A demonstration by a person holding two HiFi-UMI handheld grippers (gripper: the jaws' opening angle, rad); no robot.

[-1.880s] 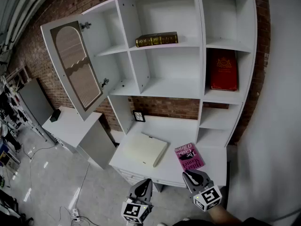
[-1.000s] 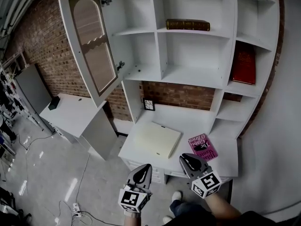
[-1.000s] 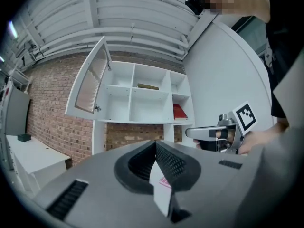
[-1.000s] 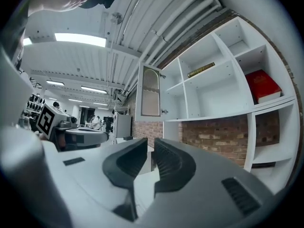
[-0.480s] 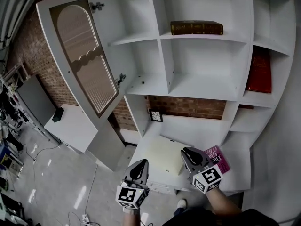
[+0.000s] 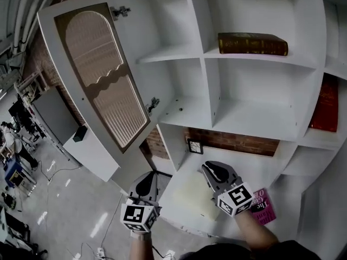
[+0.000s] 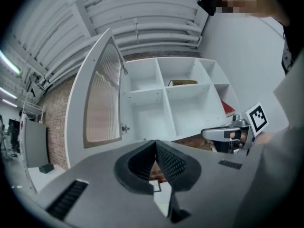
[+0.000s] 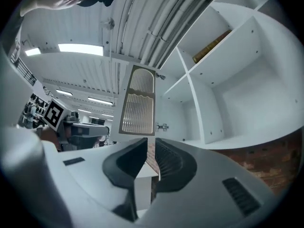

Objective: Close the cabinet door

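Left gripper (image 6: 145, 187) and right gripper (image 6: 216, 173), both closed and empty, are held below the white, ribbed-glass cabinet door (image 6: 100, 83), swung wide at upper left; its free edge is best pushed steadily shut.

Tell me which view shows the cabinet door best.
The head view: the open cabinet door shows whole, facing the camera. The left gripper view shows it foreshortened; the right gripper view shows it small and distant.

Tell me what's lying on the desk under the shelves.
A cream flat box, a pink book and a small dark frame. The right tool hides part of the box and book.
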